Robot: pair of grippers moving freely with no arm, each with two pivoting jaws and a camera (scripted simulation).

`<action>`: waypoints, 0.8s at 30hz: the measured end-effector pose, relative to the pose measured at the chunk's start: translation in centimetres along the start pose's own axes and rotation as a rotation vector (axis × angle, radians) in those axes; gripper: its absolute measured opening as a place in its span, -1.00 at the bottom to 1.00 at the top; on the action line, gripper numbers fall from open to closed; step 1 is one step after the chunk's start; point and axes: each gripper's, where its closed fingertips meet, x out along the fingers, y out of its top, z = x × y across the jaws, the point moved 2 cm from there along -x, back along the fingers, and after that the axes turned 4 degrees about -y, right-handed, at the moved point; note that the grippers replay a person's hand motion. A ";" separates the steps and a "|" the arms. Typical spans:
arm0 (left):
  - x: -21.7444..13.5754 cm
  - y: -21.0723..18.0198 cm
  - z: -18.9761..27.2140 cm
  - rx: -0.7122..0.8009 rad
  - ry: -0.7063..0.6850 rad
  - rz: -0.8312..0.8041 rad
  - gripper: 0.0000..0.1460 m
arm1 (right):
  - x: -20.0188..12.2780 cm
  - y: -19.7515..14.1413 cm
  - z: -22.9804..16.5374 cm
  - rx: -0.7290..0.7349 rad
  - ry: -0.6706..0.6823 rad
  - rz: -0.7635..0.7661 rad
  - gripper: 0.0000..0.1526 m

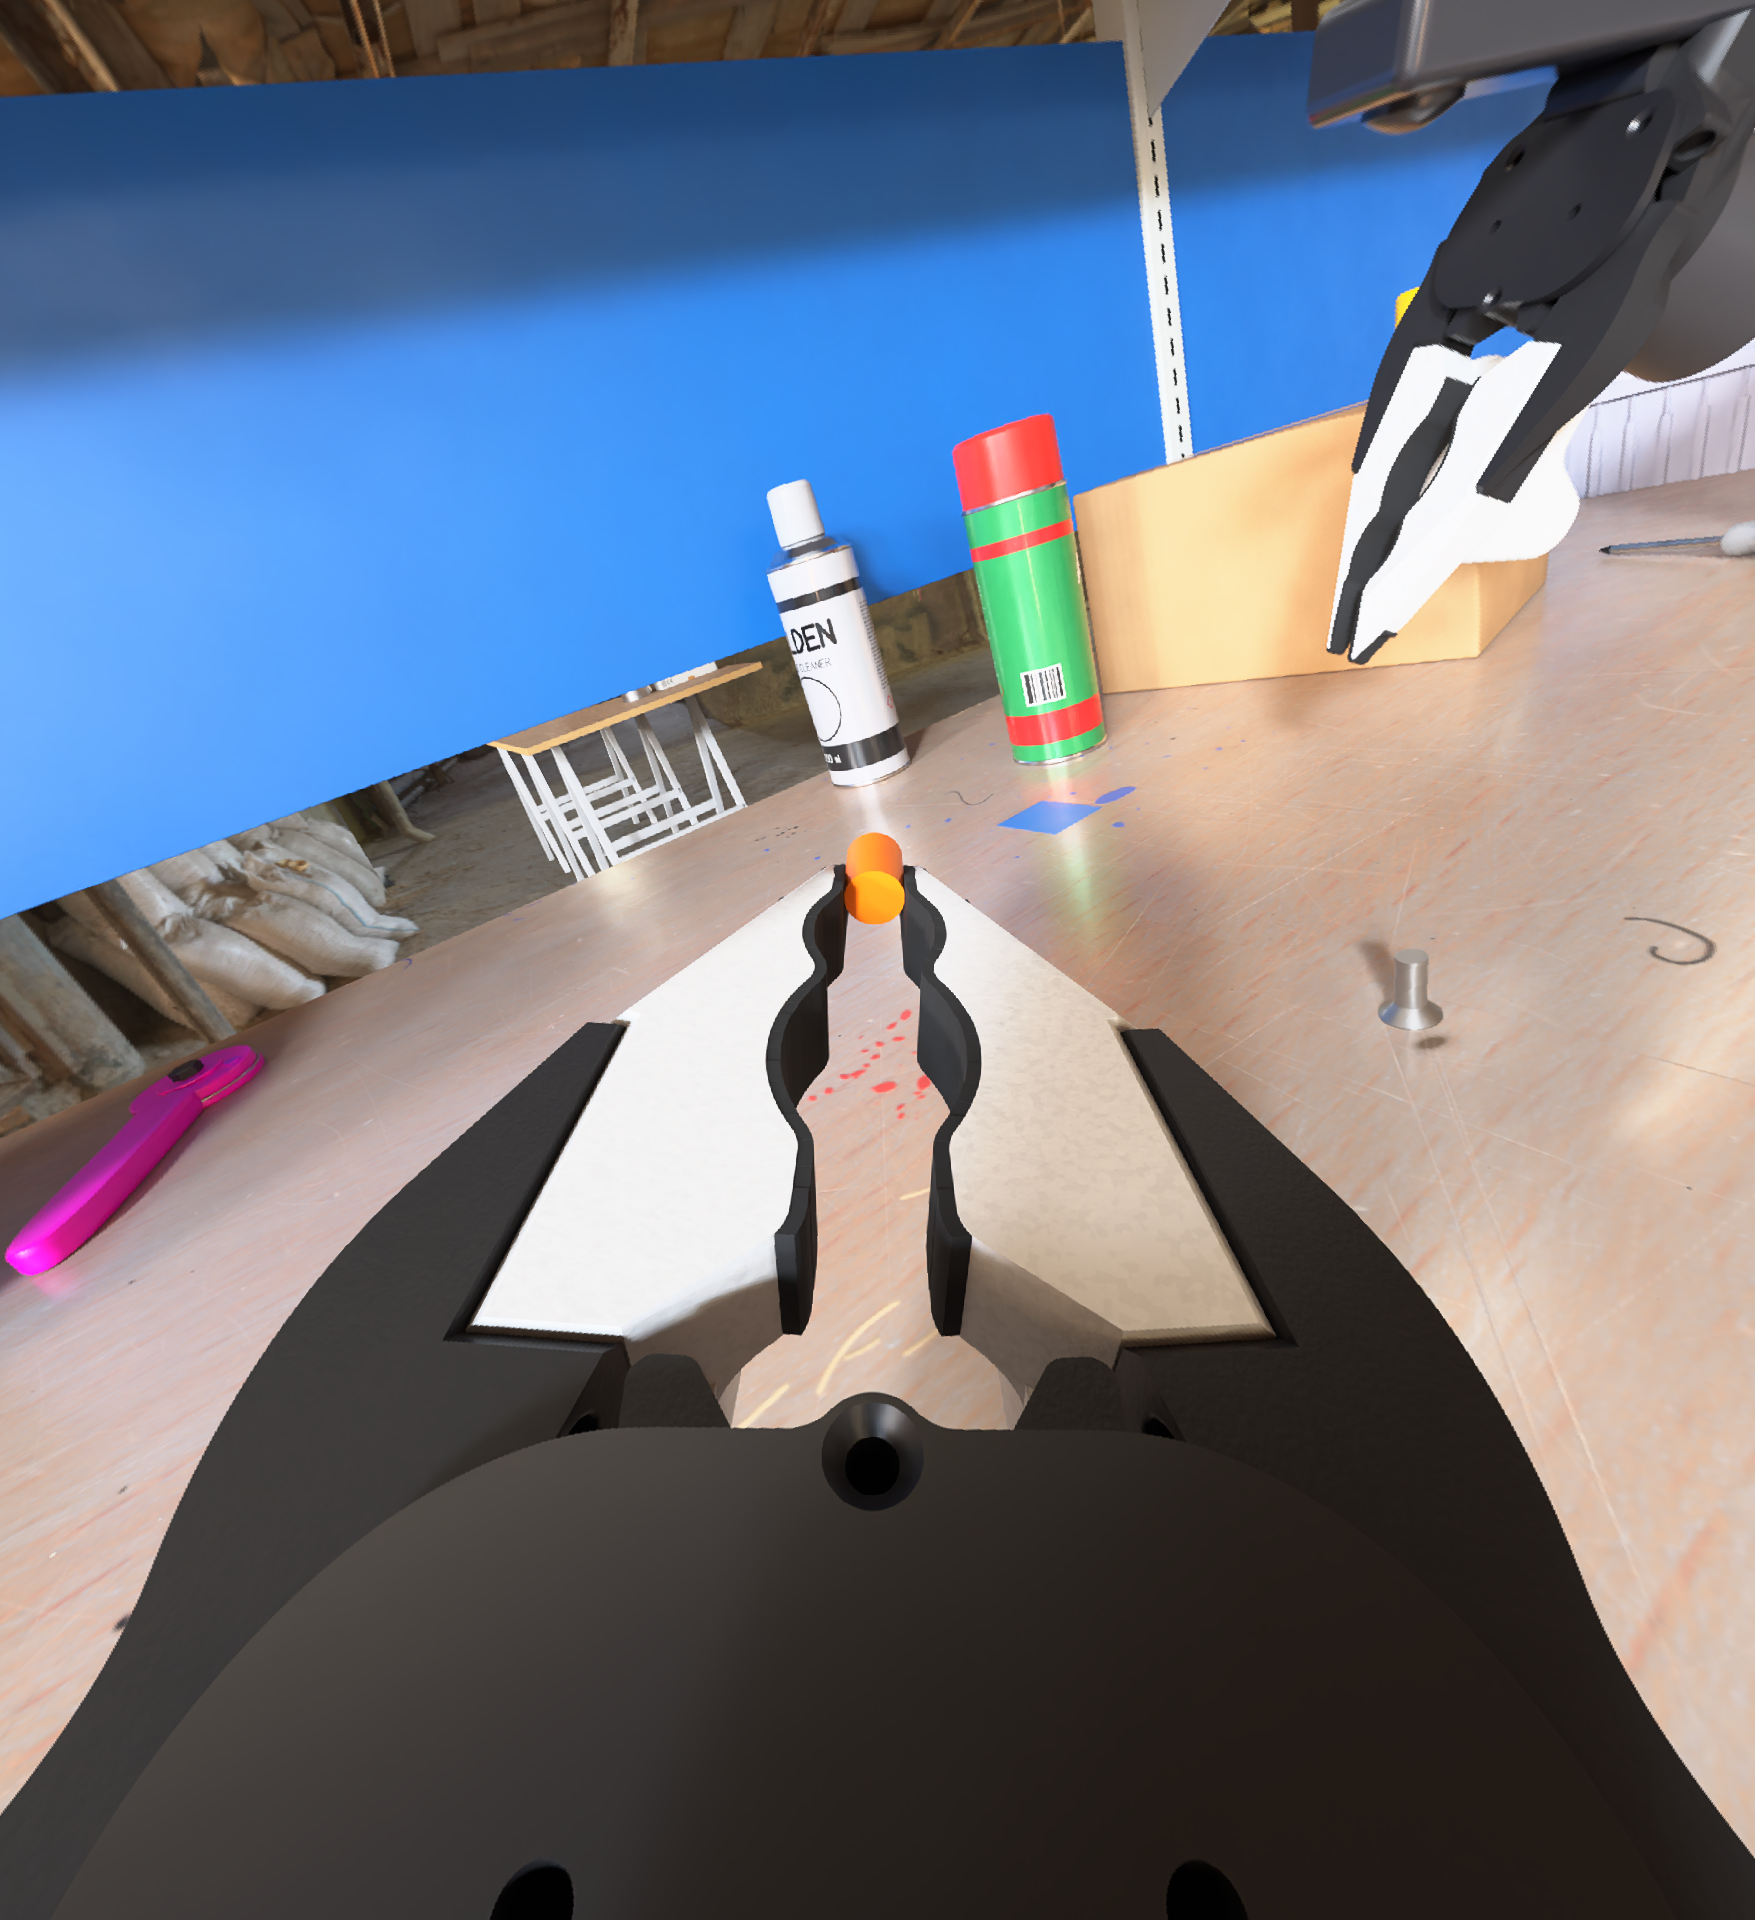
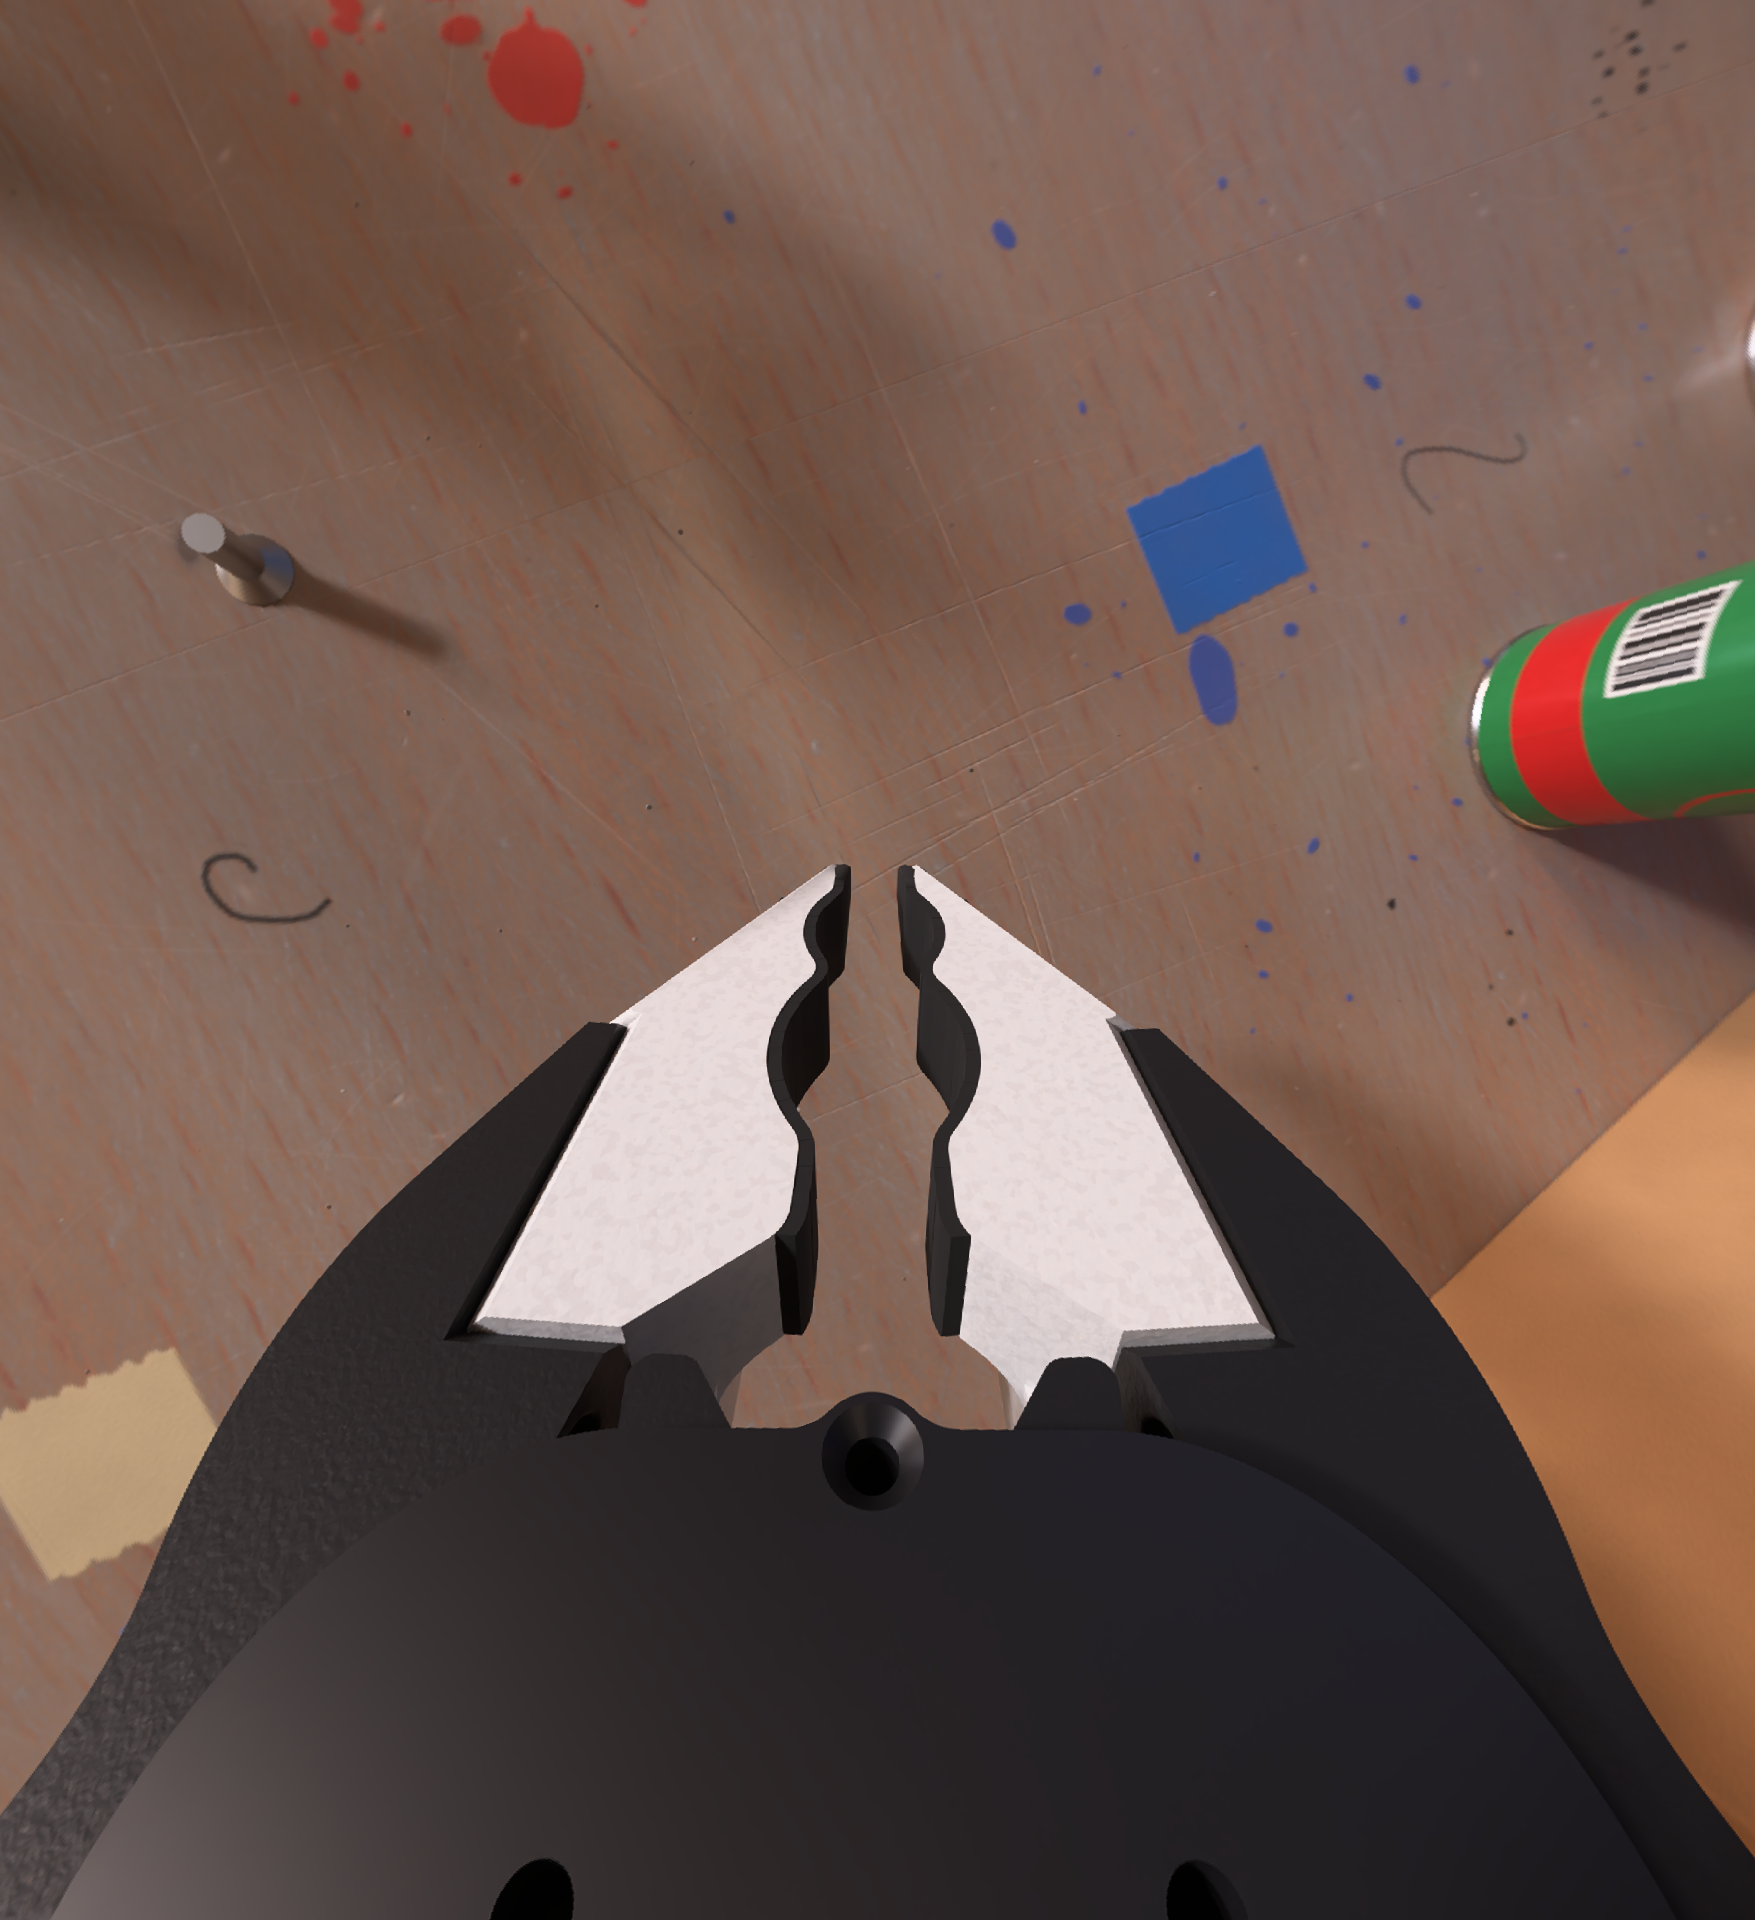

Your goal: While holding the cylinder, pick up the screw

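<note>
My left gripper (image 1: 873, 899) is shut on a small orange cylinder (image 1: 873, 894), pinched at the fingertips a little above the wooden table (image 1: 1475, 1247). A silver screw (image 1: 1410, 992) stands on its head to the right of it, shank up, free on the table. It also shows at the upper left of the right wrist view (image 2: 239, 566). My right gripper (image 2: 873, 883) hangs above the table and points down, its jaws nearly together with only a narrow gap and nothing between them. It shows high at the right in the left wrist view (image 1: 1356, 649), far from the screw.
A green spray can (image 1: 1034, 613) and a white bottle (image 1: 837, 644) stand behind the cylinder. A cardboard box (image 1: 1226, 582) lies under the right gripper. A pink cutter (image 1: 125, 1153) lies at the left and a screwdriver (image 1: 1746, 538) at the far right. A blue wall backs the table.
</note>
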 end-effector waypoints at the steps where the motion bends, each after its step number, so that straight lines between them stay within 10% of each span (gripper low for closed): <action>1: 0.0 0.0 0.0 -0.002 -0.003 -0.001 -0.87 | -0.2 0.0 0.1 0.007 -0.013 0.010 -0.89; 24: 0.5 -0.6 0.4 -0.001 -0.045 -0.039 -0.87 | 3.5 4.3 -11.7 -0.249 0.491 0.148 -0.89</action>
